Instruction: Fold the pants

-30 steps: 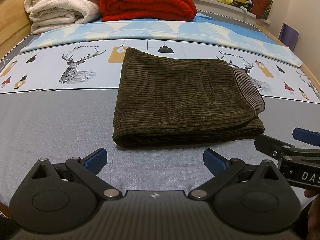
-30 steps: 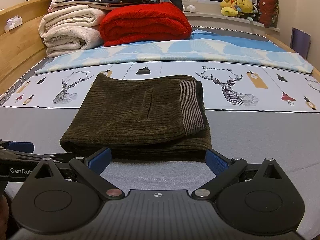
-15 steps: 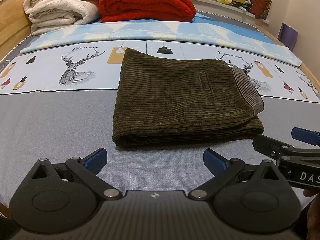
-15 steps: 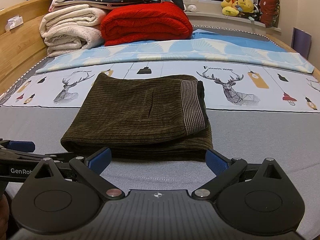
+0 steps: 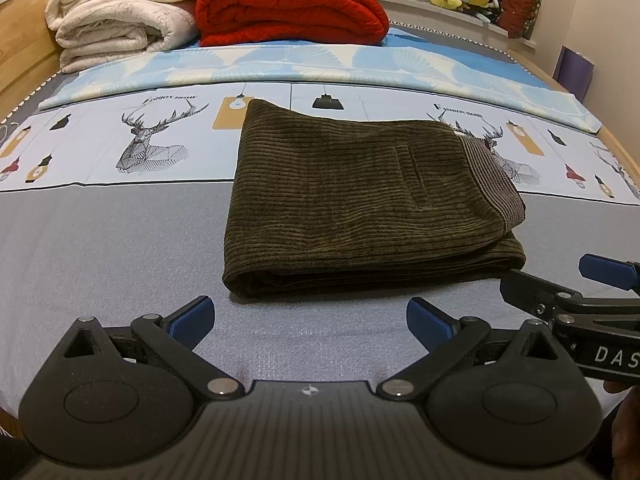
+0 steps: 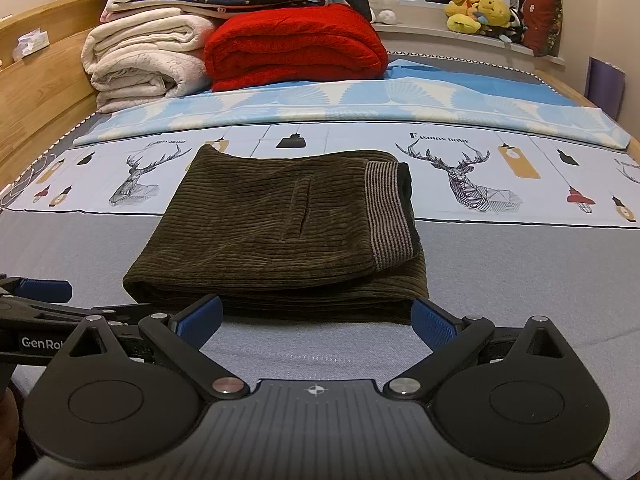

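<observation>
Dark olive corduroy pants (image 5: 360,204) (image 6: 280,228) lie folded into a flat rectangle on the bed, the striped waistband (image 6: 386,212) on top at the right. My left gripper (image 5: 310,320) is open just short of the near folded edge, with nothing between its blue pads. My right gripper (image 6: 316,318) is open too, its blue fingertips close to the pants' near edge. Each gripper shows at the side of the other's view: the right gripper (image 5: 592,280) and the left gripper (image 6: 40,300).
The bed (image 5: 100,248) has a grey sheet and a deer-print band. At the far end are folded cream blankets (image 5: 116,12), a red blanket (image 5: 288,4) and a light blue quilt (image 6: 360,108). Plush toys (image 6: 480,16) sit on the sill. A wooden headboard (image 6: 36,108) runs along the left.
Both grippers have drawn back very slightly from the folded pants and stay open. The pants have not moved.
</observation>
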A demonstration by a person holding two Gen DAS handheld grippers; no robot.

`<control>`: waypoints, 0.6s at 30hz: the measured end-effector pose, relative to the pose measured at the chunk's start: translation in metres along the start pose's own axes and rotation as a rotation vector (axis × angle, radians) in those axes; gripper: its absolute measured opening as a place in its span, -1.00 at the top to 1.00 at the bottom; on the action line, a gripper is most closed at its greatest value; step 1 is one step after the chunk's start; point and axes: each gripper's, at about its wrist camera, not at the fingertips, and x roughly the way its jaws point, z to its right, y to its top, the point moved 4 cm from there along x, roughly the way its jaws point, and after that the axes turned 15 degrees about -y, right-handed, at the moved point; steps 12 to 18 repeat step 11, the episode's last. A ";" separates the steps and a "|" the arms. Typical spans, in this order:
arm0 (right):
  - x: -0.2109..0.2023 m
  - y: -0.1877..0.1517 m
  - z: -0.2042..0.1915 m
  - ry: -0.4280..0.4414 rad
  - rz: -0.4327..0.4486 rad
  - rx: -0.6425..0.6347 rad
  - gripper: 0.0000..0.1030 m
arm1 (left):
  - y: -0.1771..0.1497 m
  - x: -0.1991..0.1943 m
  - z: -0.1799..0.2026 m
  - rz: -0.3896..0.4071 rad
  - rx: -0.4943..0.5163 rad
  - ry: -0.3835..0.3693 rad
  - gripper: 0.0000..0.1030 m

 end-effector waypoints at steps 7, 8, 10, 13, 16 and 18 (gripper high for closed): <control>0.000 0.000 0.000 0.000 0.001 0.001 -0.94 | 0.000 0.000 0.001 0.005 0.003 0.001 -0.99; 0.000 0.000 -0.001 0.001 0.001 0.002 -0.94 | 0.000 -0.001 0.001 0.006 0.003 0.001 -0.99; 0.000 0.000 -0.001 0.000 0.001 0.002 -0.94 | 0.000 -0.001 0.001 0.006 0.004 0.002 -0.99; 0.000 0.000 -0.001 -0.001 0.000 0.001 -0.94 | 0.001 0.000 0.001 0.006 0.003 0.002 -0.98; 0.000 0.000 -0.001 -0.001 0.000 0.001 -0.94 | 0.001 0.000 0.001 0.006 0.003 0.002 -0.98; 0.000 0.000 -0.001 -0.001 0.000 0.001 -0.94 | 0.001 0.000 0.001 0.006 0.003 0.002 -0.98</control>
